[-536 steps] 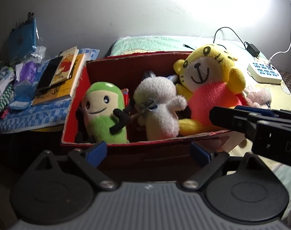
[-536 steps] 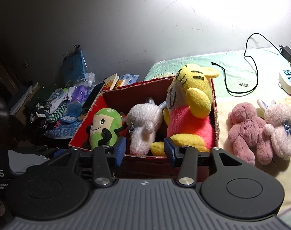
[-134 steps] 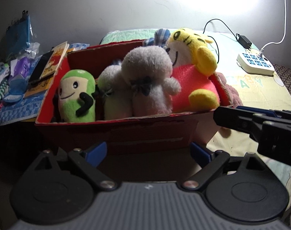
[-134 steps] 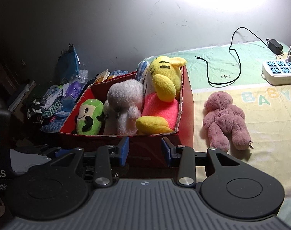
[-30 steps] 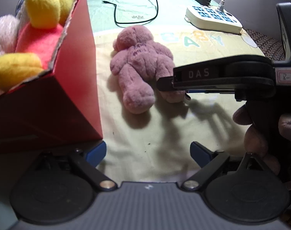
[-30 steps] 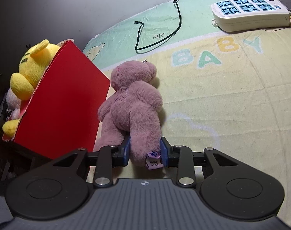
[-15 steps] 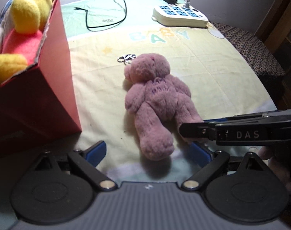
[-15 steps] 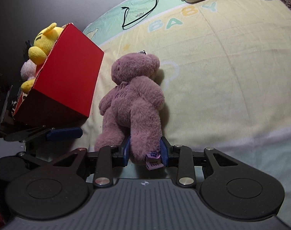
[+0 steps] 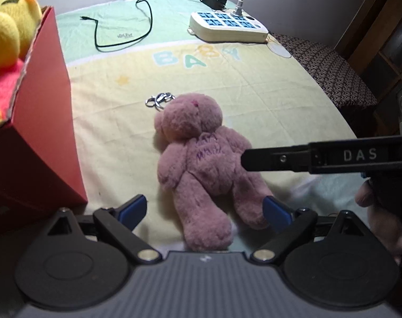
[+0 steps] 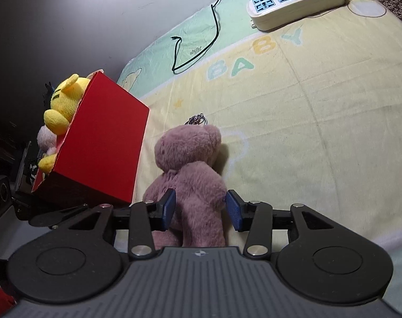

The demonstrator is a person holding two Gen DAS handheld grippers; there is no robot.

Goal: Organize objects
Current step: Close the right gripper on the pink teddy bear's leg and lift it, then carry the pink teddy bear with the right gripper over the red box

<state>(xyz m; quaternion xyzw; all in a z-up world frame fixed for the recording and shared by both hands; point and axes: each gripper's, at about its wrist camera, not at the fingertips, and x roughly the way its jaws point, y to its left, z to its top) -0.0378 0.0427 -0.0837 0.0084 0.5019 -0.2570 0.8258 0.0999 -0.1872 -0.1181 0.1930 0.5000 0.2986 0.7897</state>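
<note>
Red cardboard on the far left: the box (image 9: 49,122) stands on the blanket (image 9: 267,100), its near wall facing the free space, with a yellow plush (image 9: 10,31) poking above the rim, so that looks like the place where toys get gathered. Just right of it, apart from the wall, lies the pink bear (image 9: 201,164), flat on the blanket between the box and the open cloth. Its long axis runs away from both cameras: head toward the far "BABY" print, legs toward the grippers, a metal keyring (image 9: 160,100) lying at the crown of its head. The left gripper (image 9: 205,210) hangs low over the legs with its blue pads spread wide, one on each side of the legs and gripping nothing; I'd say it is only standing by. Moving right, the right gripper (image 10: 200,209) comes in from behind the bear, its fingers straddling the body at the hips, gaps visible on both sides, so it is parted and not yet pinching. That straddle along the bear's length looks like the setup for a waist grab and a lift into the box. Farther right, at the far edge, a power strip (image 9: 227,26) and its black cable (image 9: 121,39) sit well clear of the action.
</note>
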